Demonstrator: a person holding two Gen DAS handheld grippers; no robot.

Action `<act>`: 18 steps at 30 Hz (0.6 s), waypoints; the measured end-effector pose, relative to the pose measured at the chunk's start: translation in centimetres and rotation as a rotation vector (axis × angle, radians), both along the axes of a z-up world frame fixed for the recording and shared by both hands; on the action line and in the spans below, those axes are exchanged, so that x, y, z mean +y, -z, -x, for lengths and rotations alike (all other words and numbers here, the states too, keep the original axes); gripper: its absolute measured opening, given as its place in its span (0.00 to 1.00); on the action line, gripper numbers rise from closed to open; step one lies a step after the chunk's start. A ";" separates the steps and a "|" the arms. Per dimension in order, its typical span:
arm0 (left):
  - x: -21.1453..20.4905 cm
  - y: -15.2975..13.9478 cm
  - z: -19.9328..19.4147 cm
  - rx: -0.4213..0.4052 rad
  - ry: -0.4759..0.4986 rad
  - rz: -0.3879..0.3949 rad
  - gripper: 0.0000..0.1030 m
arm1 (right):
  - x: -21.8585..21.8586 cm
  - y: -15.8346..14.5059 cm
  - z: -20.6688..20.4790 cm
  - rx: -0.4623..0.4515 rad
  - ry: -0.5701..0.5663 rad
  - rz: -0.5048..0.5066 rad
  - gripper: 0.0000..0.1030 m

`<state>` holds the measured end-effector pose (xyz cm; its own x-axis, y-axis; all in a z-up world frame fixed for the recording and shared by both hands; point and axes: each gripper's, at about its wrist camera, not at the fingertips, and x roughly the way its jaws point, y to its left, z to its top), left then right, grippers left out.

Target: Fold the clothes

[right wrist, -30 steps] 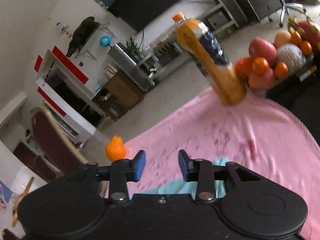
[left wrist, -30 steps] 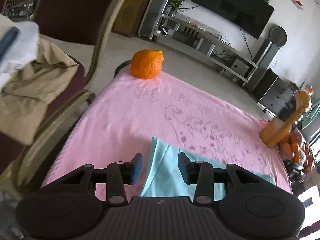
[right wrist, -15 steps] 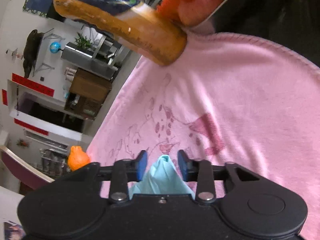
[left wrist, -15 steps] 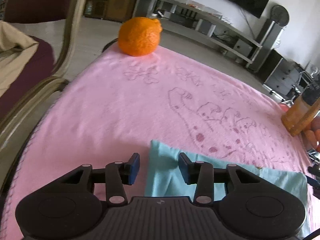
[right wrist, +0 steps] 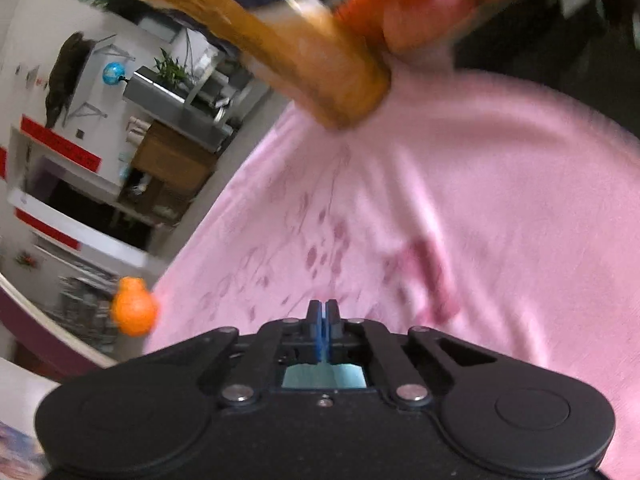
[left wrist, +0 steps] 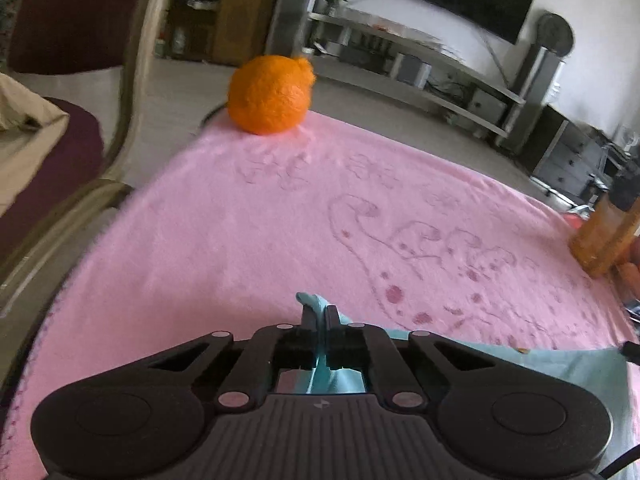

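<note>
Light blue cotton garment [left wrist: 540,364] lying on pink printed blanket [left wrist: 240,232], clamped by both left gripper [left wrist: 320,312] and right gripper [right wrist: 322,312]; risking slipping out or dragging blanket, toppling orange juice bottle [right wrist: 304,52].

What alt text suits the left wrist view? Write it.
The left gripper is shut on a corner of light teal cloth lying on a pink patterned blanket. A round orange fruit sits at the blanket's far edge.
</note>
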<state>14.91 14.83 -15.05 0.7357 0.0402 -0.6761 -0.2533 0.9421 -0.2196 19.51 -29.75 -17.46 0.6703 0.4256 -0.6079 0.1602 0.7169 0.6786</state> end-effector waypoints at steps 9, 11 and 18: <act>-0.6 0.4 -0.1 0.020 0.002 -0.085 0.13 | 1.1 -0.8 0.6 -0.028 0.016 0.203 0.02; -0.6 -0.2 0.3 -0.001 -0.015 -0.085 0.16 | 0.6 -0.9 1.0 -0.043 0.031 0.215 0.08; -2.4 -3.2 3.4 -0.121 0.151 -0.046 0.20 | -0.8 -2.4 2.1 -0.128 0.009 -0.040 0.16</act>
